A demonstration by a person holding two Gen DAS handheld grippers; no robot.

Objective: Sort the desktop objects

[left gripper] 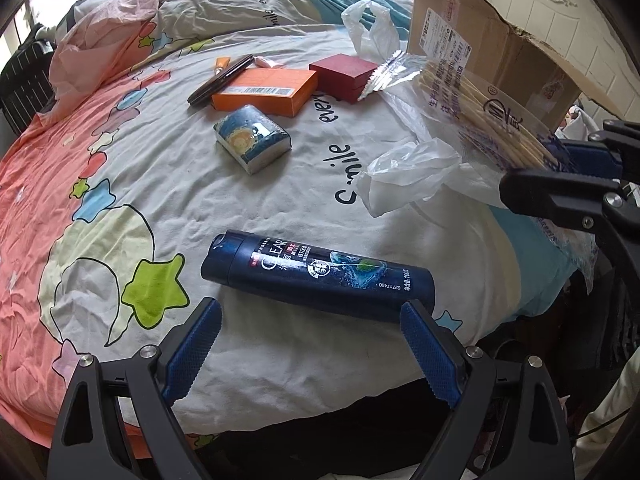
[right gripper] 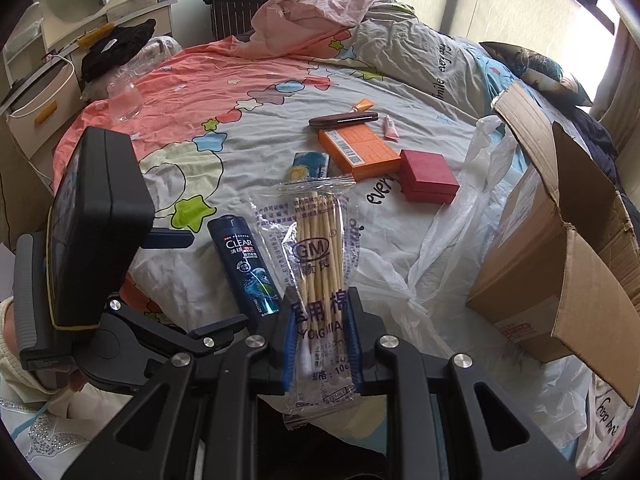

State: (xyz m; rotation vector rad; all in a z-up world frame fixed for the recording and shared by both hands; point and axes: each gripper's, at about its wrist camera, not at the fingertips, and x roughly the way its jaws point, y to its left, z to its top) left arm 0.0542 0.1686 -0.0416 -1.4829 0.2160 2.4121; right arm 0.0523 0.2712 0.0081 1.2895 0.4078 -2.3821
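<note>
Right gripper pinching swab pack.
Clear crinkled bag, wooden sticks, blue print; left gripper spread above dark blue bottle.

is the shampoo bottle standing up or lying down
Lying down: the shampoo bottle rests on its side on the bedspread, cap shut.

Bedroom from where I'm steering: a bed under hard daylight.

Ahead of both my grippers spreads the bed, its cover coral pink on one side and pale grey with coloured stars on the other. Beyond the right gripper's far right, a window throws bright light over the rumpled bedding. Far left of that gripper stands a cream desk with a drawer, and a dark striped suitcase sits past the bed's far edge. To the left gripper's upper right rises a white carved headboard.
</note>
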